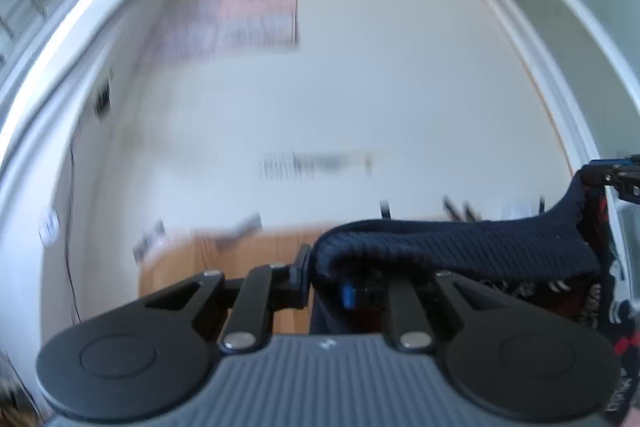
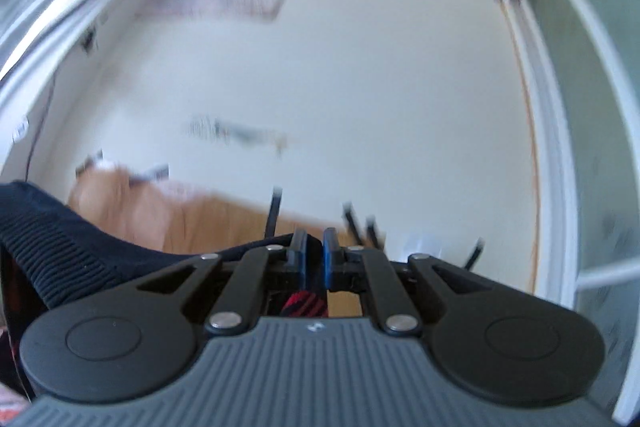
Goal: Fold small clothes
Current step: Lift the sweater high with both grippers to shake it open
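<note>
Item, held aloft between us: navy ribbed garment (image 1: 460, 247), long axis running left to right. Our left gripper (image 1: 326, 279) pinches its left end; our right gripper (image 2: 314, 259), nearly closed, clamps the right end.

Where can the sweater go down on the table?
The wooden table shows bare wood left of the dark chair backs, past the right gripper. The navy knit garment, held by both grippers, hides the rest.

Bright daylight, motion-blurred background, fisheye-bent edges
</note>
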`<state>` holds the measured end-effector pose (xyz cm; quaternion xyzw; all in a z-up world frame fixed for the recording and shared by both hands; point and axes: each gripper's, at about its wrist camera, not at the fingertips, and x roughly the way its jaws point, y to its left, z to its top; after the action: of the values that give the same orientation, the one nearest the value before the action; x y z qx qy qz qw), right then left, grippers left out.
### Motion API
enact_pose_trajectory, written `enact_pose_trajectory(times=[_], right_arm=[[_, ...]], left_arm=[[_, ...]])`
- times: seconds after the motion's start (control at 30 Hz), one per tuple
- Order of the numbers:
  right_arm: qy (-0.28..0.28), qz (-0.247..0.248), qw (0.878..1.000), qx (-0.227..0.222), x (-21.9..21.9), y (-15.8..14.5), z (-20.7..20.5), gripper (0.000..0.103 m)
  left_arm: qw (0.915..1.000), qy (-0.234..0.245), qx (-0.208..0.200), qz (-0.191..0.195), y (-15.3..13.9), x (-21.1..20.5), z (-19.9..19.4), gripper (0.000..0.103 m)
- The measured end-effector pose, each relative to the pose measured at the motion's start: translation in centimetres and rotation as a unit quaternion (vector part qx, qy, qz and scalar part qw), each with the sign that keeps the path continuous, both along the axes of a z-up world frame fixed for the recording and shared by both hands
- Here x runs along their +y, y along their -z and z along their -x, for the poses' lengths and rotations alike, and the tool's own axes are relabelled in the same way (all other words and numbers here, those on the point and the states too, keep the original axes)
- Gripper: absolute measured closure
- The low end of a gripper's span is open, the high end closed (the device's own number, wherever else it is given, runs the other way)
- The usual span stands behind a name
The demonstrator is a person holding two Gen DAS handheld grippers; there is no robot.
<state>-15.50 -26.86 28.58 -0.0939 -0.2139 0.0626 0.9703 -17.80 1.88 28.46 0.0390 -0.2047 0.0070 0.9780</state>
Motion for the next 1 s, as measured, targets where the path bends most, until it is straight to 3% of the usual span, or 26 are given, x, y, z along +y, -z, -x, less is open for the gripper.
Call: enact_pose_trajectory(times=[0.17,0.27,0.33,0.47,0.57,0.63,0.7,0.77,0.83,0.9,1.0], right_arm=[[-0.001,0.003,0.998,-0.061,-0.6,-4.2,4.8,0.094],[0.005,0.003,0.997,-0.075,-1.3,-5.9,5.6,0.101],[0.009,-0.007,0.997,-0.077,-2.2,-6.4,5.7,0.101],[-0.024,-0.041,0.999,-0.016,-4.2,-5.3,3.4,0.101],[-0.04,-0.031,0.997,0.056,-4.4,-1.1,-0.1,0.1],[-0.064,-0.029,0.989,0.132,-4.7,3.5,-3.1,0.098],[-0.1,-0.037,0.971,0.214,-5.1,8.5,-5.9,0.096],[-0.139,-0.053,0.936,0.318,-5.2,13.8,-9.1,0.087],[-0.158,-0.08,0.893,0.413,-4.6,19.3,-11.8,0.067],[-0.177,-0.091,0.855,0.479,-3.4,23.8,-13.7,0.058],[-0.197,-0.085,0.813,0.542,-1.2,28.2,-15.7,0.056]], left_arm=[[0.9959,-0.031,-0.08,-0.029,-4.0,-1.1,3.7,0.09],[0.9957,-0.026,-0.073,-0.05,-5.5,-1.7,3.6,0.089],[0.9976,0.002,-0.026,-0.064,-5.6,-1.8,2.3,0.089],[0.9917,0.019,0.079,-0.099,-2.3,-3.1,-2.5,0.089],[0.9787,0.009,0.169,-0.116,2.6,-3.7,-7.9,0.089],[0.9648,-0.004,0.235,-0.118,7.0,-3.8,-12.8,0.089],[0.9453,-0.026,0.302,-0.12,12.3,-3.6,-17.9,0.089],[0.9181,-0.051,0.376,-0.114,17.2,-2.8,-22.2,0.089],[0.8978,-0.056,0.427,-0.09,21.2,-1.6,-25.1,0.089],[0.895,-0.074,0.432,-0.084,23.1,-0.9,-26.0,0.089],[0.8997,-0.069,0.424,-0.079,23.6,-0.4,-26.0,0.089]])
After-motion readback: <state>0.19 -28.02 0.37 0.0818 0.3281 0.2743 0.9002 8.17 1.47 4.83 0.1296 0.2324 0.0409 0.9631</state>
